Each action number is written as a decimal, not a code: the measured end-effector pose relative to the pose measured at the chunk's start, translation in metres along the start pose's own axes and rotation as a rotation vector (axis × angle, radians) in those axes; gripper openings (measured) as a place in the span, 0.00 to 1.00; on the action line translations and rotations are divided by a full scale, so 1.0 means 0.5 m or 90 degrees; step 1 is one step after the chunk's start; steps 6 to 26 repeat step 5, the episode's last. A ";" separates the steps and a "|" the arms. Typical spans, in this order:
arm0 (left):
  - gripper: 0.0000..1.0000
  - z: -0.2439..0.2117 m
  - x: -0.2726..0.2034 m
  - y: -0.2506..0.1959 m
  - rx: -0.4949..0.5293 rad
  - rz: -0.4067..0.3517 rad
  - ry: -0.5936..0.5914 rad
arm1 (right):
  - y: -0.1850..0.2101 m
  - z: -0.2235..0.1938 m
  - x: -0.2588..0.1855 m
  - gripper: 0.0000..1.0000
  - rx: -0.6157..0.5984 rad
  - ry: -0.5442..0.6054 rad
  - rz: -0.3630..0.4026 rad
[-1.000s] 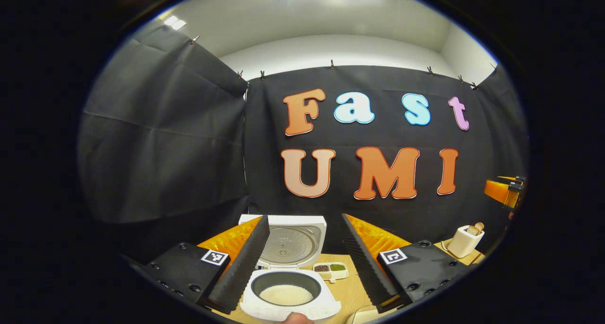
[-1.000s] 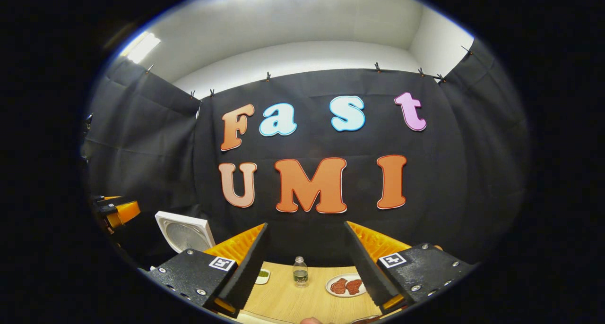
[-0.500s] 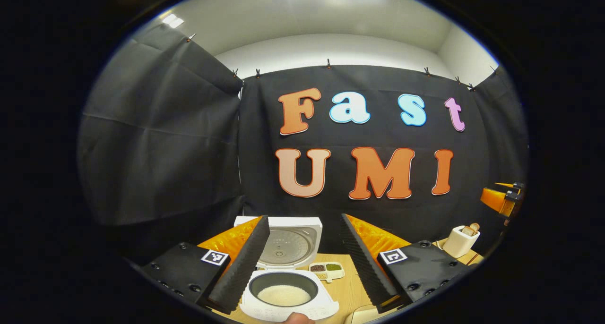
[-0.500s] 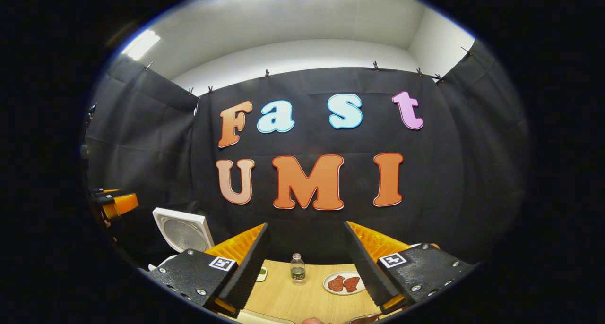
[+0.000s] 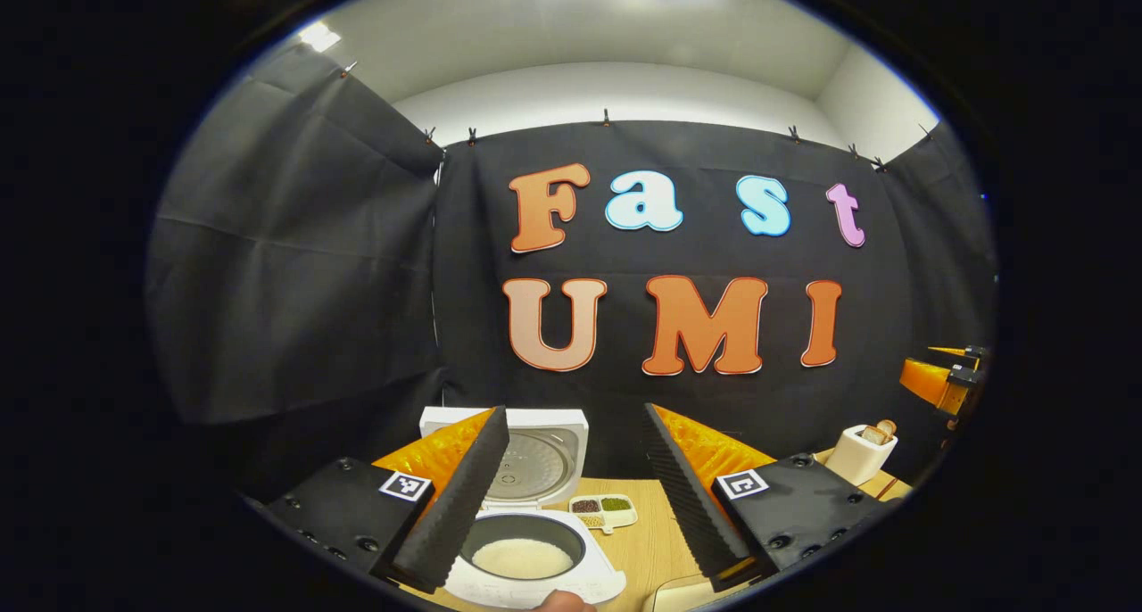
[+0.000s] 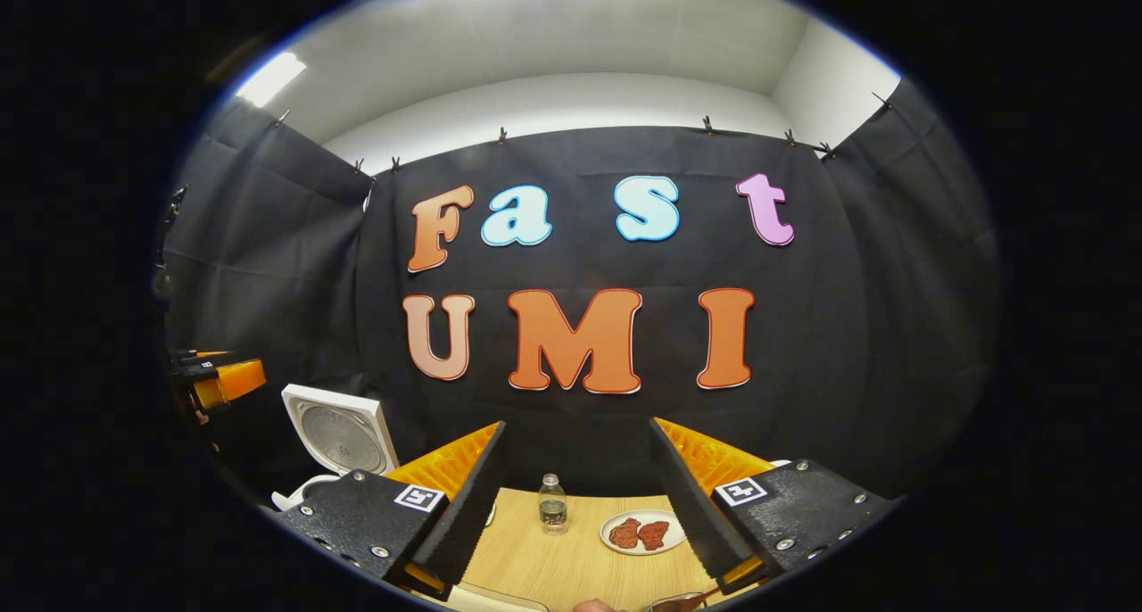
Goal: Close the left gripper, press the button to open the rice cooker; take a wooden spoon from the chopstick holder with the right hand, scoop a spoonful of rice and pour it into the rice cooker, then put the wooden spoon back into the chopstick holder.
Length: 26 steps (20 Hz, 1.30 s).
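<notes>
Judging progress: the task looks at or near its end, going by how things lie
Rice cooker: rice cooker [image 5: 533, 549] sits on the wooden table [image 5: 656, 541] low in the left gripper view, between and just beyond the left gripper's fingers
Lid: lid [image 5: 526, 456] stands up and open behind the pot, so the button press counts as done; the same lid [image 6: 341, 434] appears at the left in the right gripper view
Rice: a white bed of rice [image 5: 522, 558] lies in the dark inner pot; whether the scooped spoonful is already part of it I cannot tell
Wooden spoon: wooden spoon [image 5: 883, 428] pokes up out of the white chopstick holder [image 5: 858, 456] at the far right of the table, well apart from the cooker, so it is either back in place or not yet taken
Likely remainder: with the cooker open and neither gripper carrying anything, I judge little or nothing is left, though a scoop not yet begun would look the same
Left gripper: left gripper [image 5: 575, 496] has its fingers spread wide, holding and touching nothing, hanging above the near rim of the cooker
Right gripper: right gripper [image 6: 578, 505] also has its fingers spread wide and empty, above the bare table; its orange body [image 5: 937, 380] appears far right in the left gripper view
Nearby on the table: a small divided dish [image 5: 602, 509] of grains just beside the cooker, a small bottle [image 6: 552, 505] and a plate [image 6: 642, 532] with reddish pieces between the right gripper's fingers, farther off
</notes>
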State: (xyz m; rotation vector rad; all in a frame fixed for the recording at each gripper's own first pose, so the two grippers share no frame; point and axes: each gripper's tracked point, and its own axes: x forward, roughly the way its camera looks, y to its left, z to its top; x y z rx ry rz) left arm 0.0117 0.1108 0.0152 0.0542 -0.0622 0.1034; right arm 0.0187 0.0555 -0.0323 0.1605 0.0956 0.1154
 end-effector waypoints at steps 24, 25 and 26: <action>0.99 -0.004 0.017 0.013 -0.005 0.009 0.013 | -0.004 -0.013 0.004 0.95 -0.004 0.011 -0.009; 0.99 -0.004 0.017 0.013 -0.005 0.009 0.013 | -0.004 -0.013 0.004 0.95 -0.004 0.011 -0.009; 0.99 -0.004 0.017 0.013 -0.005 0.009 0.013 | -0.004 -0.013 0.004 0.95 -0.004 0.011 -0.009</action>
